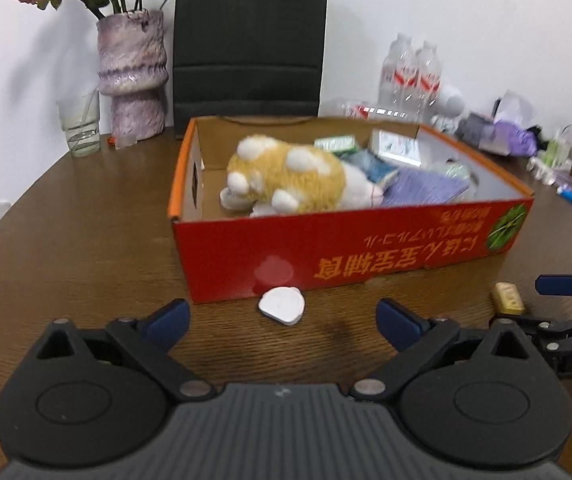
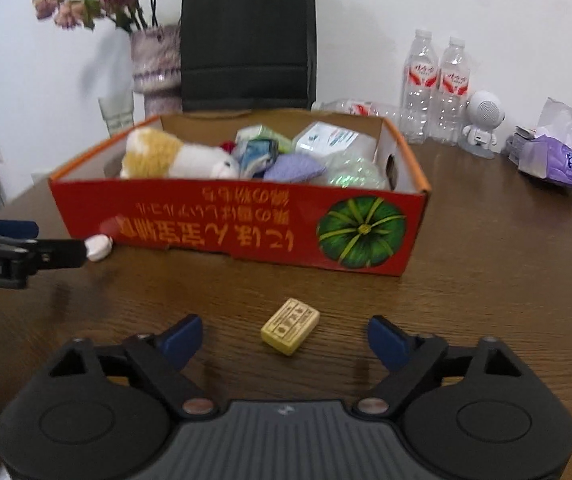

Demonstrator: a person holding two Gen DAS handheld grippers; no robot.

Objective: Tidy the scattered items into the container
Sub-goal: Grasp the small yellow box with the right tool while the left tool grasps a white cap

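On the counter (image 2: pixel 466 280), just in front of the red box (image 2: pixel 246 224), two loose things are left: a white case (image 1: pixel 281 305) beside the box's near wall and a small yellow block (image 2: pixel 291 326) a little farther out. Inside the box already lie a plush toy (image 1: pixel 286 178), a purple cloth (image 1: pixel 426 188) and a few packets, so the tidying looks mostly done. Facing the white case, the left hand-held gripper (image 1: pixel 282 320) is spread wide and holds nothing. Likewise spread and empty, the right hand-held gripper (image 2: pixel 284 336) has the yellow block lying between its fingers. Bottles (image 2: pixel 434 84), a vase (image 1: pixel 132 76) and a black bag (image 1: pixel 248 36) stand behind.
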